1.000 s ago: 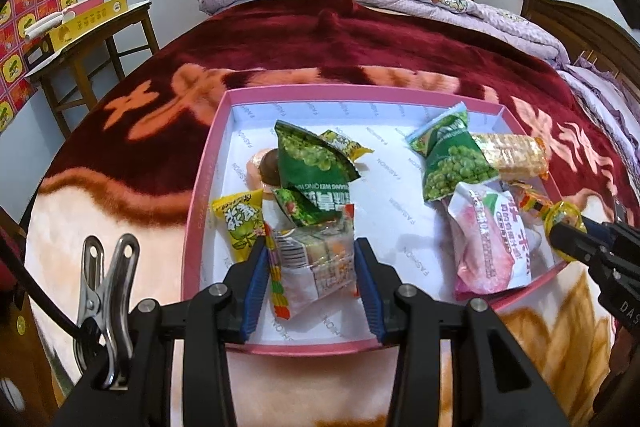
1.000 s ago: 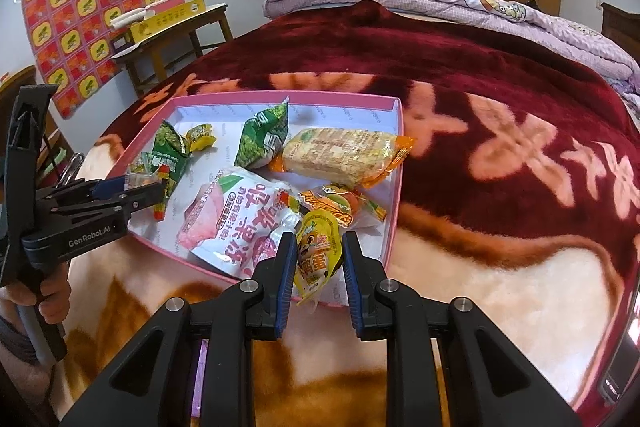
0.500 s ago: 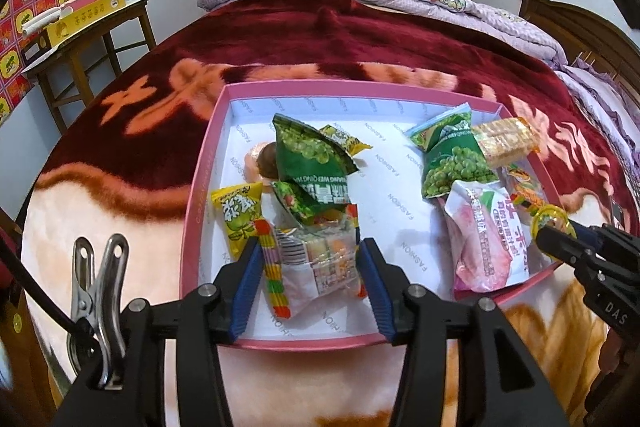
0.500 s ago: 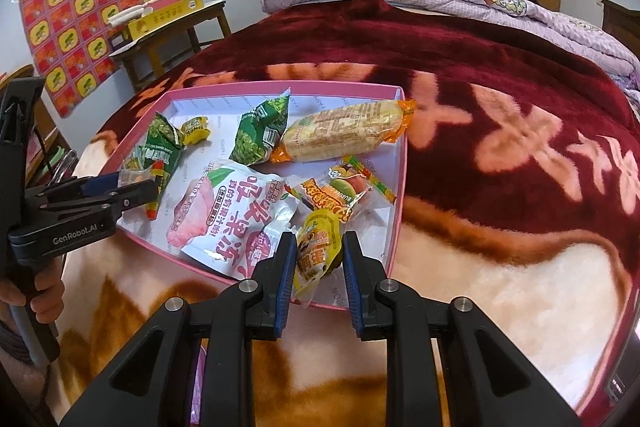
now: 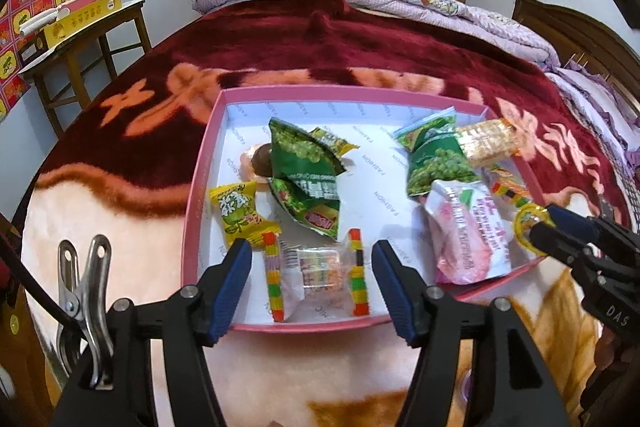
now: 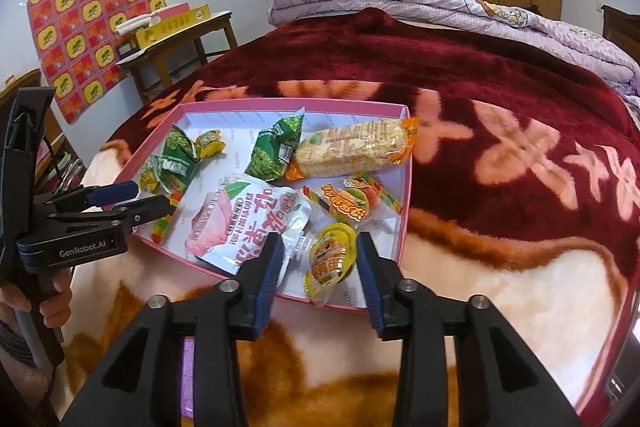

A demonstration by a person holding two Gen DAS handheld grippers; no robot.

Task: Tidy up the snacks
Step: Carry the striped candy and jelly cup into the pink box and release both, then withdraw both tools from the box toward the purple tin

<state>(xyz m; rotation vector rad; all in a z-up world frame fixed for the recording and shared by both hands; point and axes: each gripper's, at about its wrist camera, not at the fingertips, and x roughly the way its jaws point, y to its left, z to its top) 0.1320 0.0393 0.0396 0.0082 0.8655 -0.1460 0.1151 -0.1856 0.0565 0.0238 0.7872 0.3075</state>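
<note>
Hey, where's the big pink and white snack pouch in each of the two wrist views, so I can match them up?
Left wrist view: the pink and white pouch lies at the tray's right end, below a green pea bag.
Right wrist view: the same pouch lies left of centre, near the tray's front edge.
Shared landmark: the pink tray on the red blanket.

Glossy plastic snack packets (image 5: pixel 304 171) lie in a matt pink card box (image 5: pixel 192 211) on plush blanket (image 5: pixel 360 39)
</note>
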